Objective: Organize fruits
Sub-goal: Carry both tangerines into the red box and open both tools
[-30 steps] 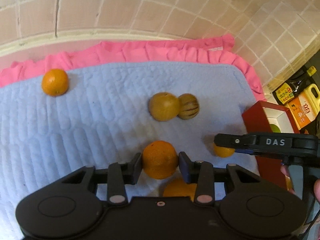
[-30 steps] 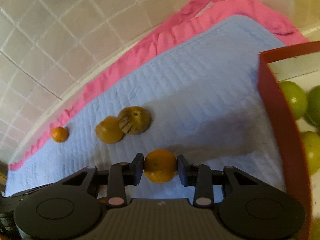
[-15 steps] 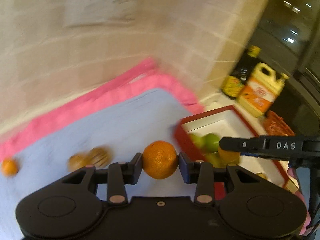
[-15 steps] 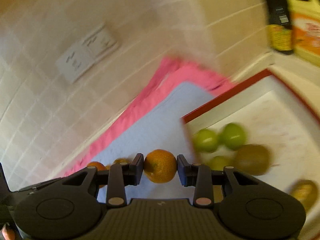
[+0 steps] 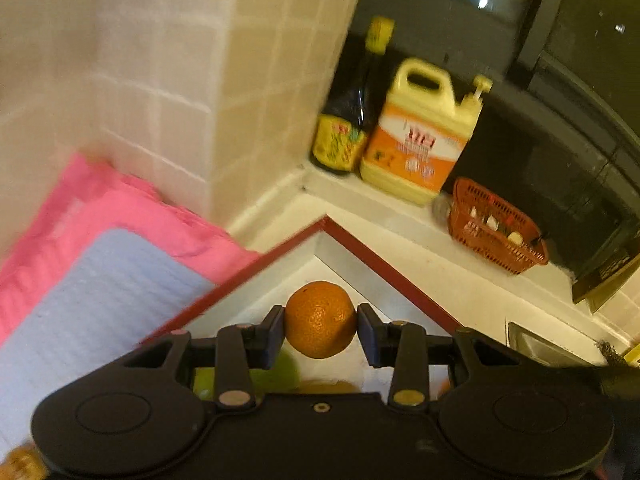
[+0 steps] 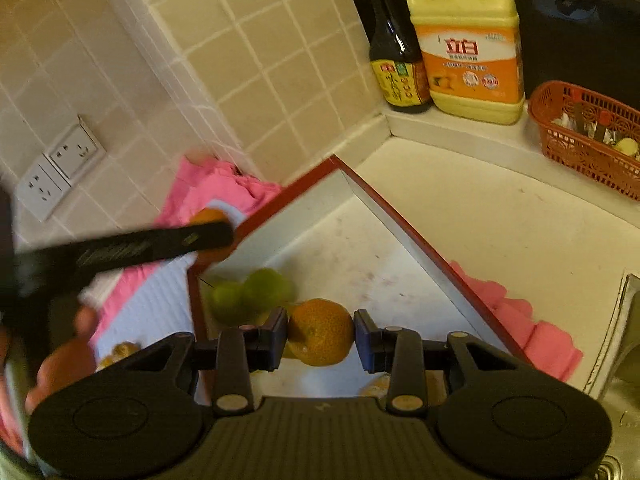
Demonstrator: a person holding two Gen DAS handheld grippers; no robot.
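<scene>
My left gripper (image 5: 321, 332) is shut on an orange (image 5: 320, 312) and holds it in the air over the far corner of a red-rimmed white box (image 5: 384, 264). Green fruit (image 5: 280, 372) lies in the box beneath it. My right gripper (image 6: 320, 336) is shut on a second orange (image 6: 320, 330), also above the box (image 6: 420, 256), near several green fruits (image 6: 248, 296) on its floor. In the right wrist view the left gripper's finger (image 6: 160, 246) crosses from the left, with its orange (image 6: 208, 216) partly hidden behind it.
A blue mat (image 5: 92, 292) on a pink cloth (image 5: 132, 208) lies left of the box, with small fruits (image 6: 120, 350) on it. A dark bottle (image 6: 394, 60), a yellow jug (image 6: 468, 48) and a red basket (image 6: 584, 136) stand on the ledge behind. A sink (image 6: 624, 344) is at the right.
Both grippers swung right and rose, from over the blue mat to above the red-rimmed box. Each still carries its orange.
</scene>
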